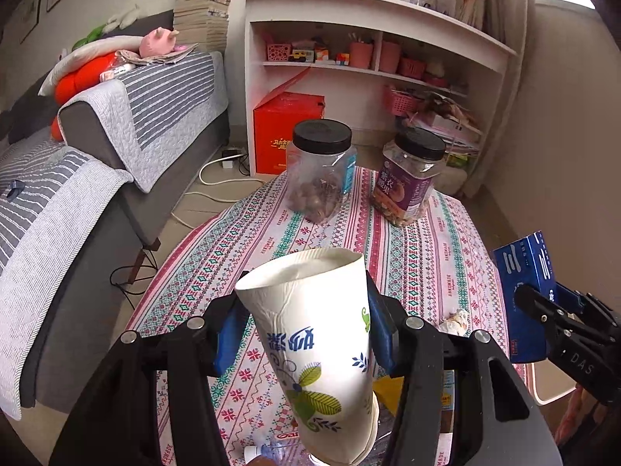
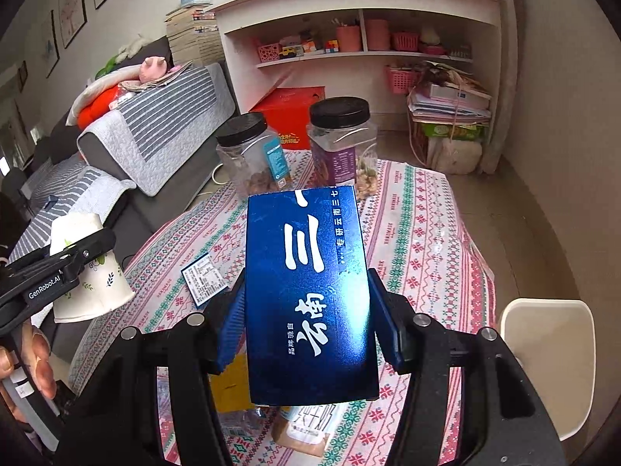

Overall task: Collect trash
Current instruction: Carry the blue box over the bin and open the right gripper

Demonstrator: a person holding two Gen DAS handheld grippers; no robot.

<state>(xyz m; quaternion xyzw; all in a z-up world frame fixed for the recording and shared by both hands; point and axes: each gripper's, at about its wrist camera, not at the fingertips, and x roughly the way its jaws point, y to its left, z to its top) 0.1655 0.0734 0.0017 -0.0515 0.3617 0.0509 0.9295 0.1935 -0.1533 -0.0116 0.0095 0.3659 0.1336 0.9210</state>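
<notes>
My left gripper point(image 1: 306, 334) is shut on a crumpled white paper cup point(image 1: 314, 349) with green leaf print, held above the table. It also shows at the left of the right wrist view point(image 2: 89, 272). My right gripper point(image 2: 306, 334) is shut on a blue carton point(image 2: 310, 295) with white characters, held above the table; the carton also shows at the right of the left wrist view point(image 1: 524, 299). A crumpled tissue point(image 1: 454, 320), a small blue-edged label card point(image 2: 203, 277), a yellow wrapper point(image 2: 229, 384) and a plastic bottle point(image 1: 268, 452) lie on the patterned tablecloth point(image 1: 427, 240).
Two black-lidded clear jars point(image 1: 322, 171) point(image 1: 409, 178) stand at the table's far side. A grey sofa point(image 1: 136, 124) is on the left, a white shelf unit point(image 1: 368, 58) and a red box point(image 1: 285, 132) behind. A white chair point(image 2: 551, 361) stands at the table's right.
</notes>
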